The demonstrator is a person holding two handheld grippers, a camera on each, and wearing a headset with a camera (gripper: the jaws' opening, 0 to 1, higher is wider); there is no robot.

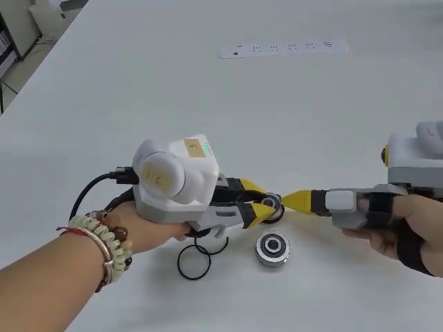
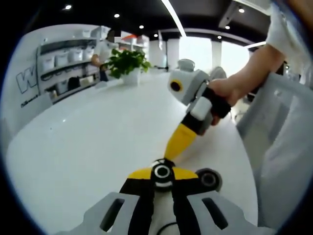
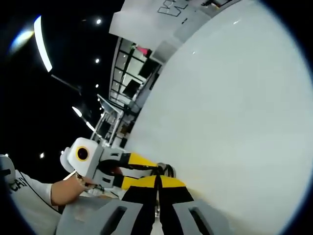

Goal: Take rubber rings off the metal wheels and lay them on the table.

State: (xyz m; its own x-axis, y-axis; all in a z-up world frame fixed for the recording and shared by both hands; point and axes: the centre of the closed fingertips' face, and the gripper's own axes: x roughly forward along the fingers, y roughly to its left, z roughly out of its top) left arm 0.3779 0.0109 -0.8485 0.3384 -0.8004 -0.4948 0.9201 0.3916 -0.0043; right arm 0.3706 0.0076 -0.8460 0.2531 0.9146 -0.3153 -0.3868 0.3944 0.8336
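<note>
Left gripper [image 1: 260, 210]: jaws clamped on a wheel [image 2: 162, 172]. Right gripper [image 1: 299, 201]: jaws drawn together, tips touching that wheel's rim; whether a ring is pinched between them, cannot tell. Second wheel [image 1: 272, 247] lies flat on the desk [image 1: 208, 90], just nearer the front edge. Two loose rings [image 1: 179, 263] lie beside it, below the left hand [image 1: 138, 232]. Power strip [image 1: 284, 48] near the far edge.
</note>
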